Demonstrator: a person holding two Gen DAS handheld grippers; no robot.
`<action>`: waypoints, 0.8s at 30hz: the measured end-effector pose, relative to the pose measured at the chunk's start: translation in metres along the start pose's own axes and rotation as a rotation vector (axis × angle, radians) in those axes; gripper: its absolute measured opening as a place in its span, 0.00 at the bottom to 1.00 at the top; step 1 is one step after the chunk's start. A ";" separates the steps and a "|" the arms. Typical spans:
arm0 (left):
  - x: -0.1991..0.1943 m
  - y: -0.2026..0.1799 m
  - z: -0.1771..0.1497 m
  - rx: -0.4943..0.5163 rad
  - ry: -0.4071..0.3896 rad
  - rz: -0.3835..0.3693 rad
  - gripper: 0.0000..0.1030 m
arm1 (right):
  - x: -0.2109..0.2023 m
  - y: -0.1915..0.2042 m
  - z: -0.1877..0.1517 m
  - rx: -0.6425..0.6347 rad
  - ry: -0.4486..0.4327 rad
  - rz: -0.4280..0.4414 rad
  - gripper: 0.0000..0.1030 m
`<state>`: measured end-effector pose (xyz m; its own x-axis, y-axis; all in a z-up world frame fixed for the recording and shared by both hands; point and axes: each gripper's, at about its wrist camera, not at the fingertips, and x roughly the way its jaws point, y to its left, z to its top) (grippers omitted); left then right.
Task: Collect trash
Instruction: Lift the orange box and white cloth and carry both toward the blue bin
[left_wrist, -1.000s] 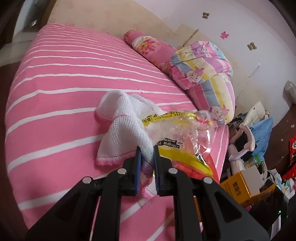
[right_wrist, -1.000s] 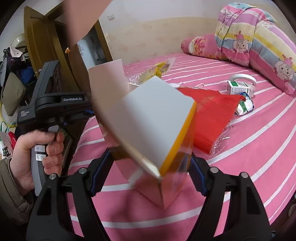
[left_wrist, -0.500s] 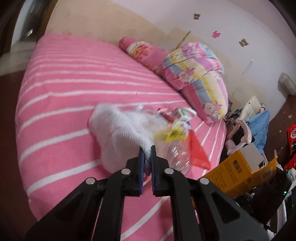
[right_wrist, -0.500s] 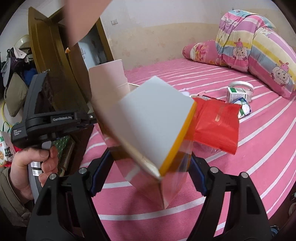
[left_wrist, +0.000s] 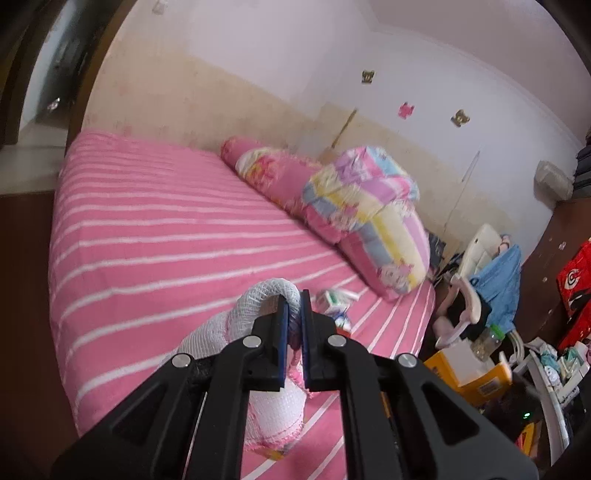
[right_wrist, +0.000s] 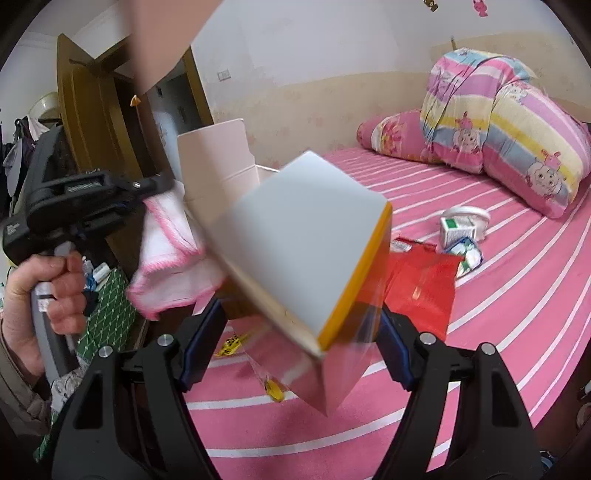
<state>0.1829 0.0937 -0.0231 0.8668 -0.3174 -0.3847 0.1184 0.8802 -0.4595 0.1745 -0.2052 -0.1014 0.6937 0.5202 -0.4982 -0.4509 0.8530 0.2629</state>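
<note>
Left gripper (left_wrist: 294, 325) clamped on white gauze cloth (left_wrist: 258, 299), lower centre; right gripper (right_wrist: 295, 347) gripping open cardboard box (right_wrist: 306, 251). Best dropped squarely inside.

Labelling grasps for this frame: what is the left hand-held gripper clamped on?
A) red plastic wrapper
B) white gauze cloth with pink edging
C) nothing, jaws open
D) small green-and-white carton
B: in the left wrist view the left hand-held gripper is pinched shut on the white gauze cloth, which loops over its tips and hangs below, clear of the bed.
</note>
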 end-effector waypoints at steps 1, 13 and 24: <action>-0.005 -0.003 0.003 0.001 -0.009 -0.004 0.05 | -0.006 0.003 0.001 0.000 -0.004 -0.001 0.73; -0.063 -0.093 -0.007 0.039 -0.012 -0.216 0.05 | -0.083 0.008 -0.029 0.031 -0.041 -0.043 0.73; -0.048 -0.200 -0.076 0.112 0.126 -0.404 0.05 | -0.185 -0.042 -0.089 0.123 -0.062 -0.220 0.73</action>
<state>0.0806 -0.0938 0.0265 0.6747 -0.6788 -0.2900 0.4940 0.7071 -0.5059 0.0153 -0.3416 -0.0934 0.8021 0.3202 -0.5041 -0.2165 0.9426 0.2542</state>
